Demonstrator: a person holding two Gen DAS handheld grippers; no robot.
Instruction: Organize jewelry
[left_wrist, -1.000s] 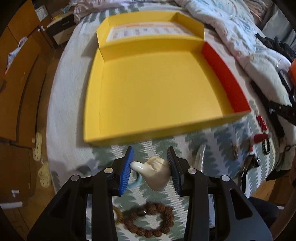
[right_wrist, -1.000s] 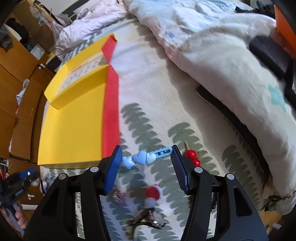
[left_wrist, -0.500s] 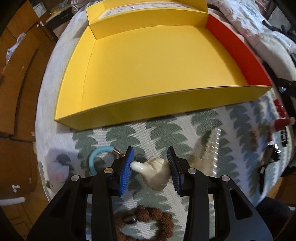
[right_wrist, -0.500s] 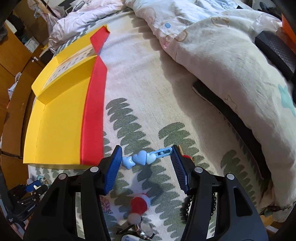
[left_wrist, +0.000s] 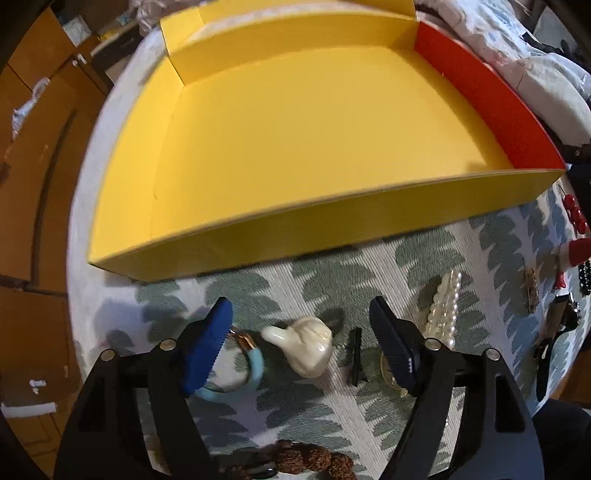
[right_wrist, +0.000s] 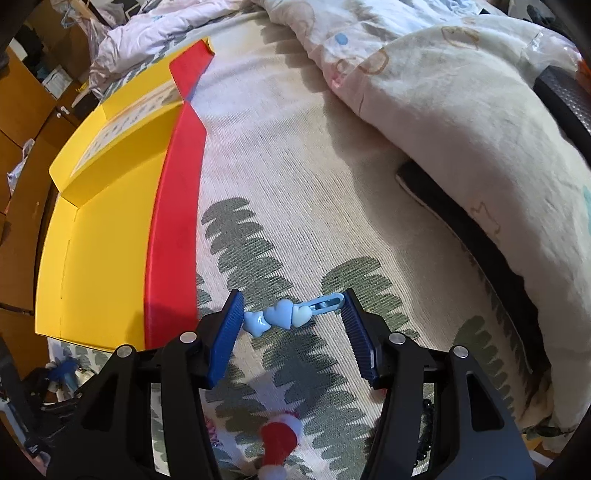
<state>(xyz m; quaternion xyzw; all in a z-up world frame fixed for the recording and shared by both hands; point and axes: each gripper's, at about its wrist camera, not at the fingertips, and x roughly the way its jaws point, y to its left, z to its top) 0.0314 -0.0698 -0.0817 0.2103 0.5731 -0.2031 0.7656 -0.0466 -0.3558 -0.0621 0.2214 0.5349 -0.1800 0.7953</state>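
Leaf-print bedspread (left_wrist: 369, 266) | left gripper (left_wrist: 301, 332) jaws released, cream charm (left_wrist: 304, 349) lying between | right gripper (right_wrist: 293, 319) jaws grasping heart clip (right_wrist: 288, 315) endwise

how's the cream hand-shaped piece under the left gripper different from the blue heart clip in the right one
The cream hand-shaped piece is one glossy, chunky lump; the blue heart clip is a slim bar with three small hearts in a row.

The cream piece lies on the leaf-print cover, untouched between the left gripper's open pads; the clip is pinched end to end by the right gripper.

Neither is in the yellow box.
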